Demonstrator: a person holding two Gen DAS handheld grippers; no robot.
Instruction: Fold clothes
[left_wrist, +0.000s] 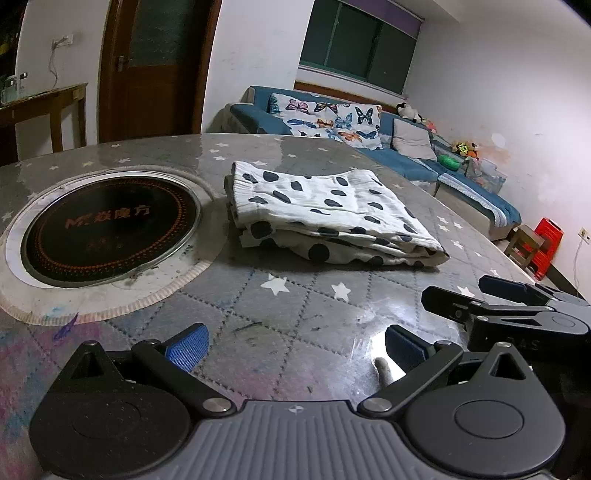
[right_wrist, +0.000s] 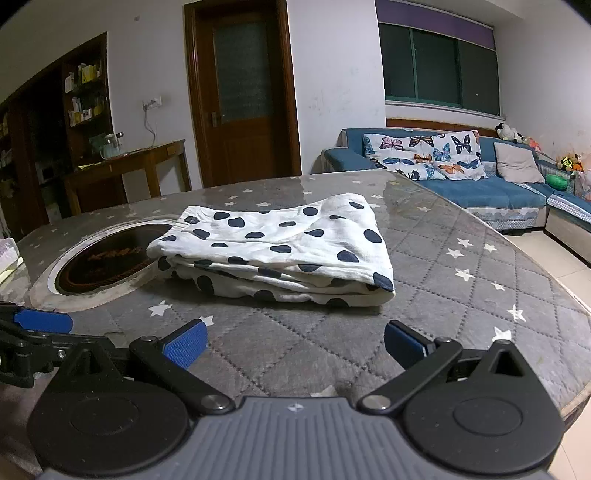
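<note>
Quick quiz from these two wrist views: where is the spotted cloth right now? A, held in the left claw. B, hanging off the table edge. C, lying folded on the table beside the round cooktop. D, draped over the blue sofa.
C: the spotted cloth lies in a folded stack on the table next to the round cooktop, while the left claw and right claw are both open and empty.

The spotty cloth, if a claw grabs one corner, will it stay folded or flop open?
The spotty cloth looks soft and wrinkled, so it would probably droop. Its loose stacked layers would likely fall open. Pushed, it may bunch up rather than slide on the quilted table cover.
</note>
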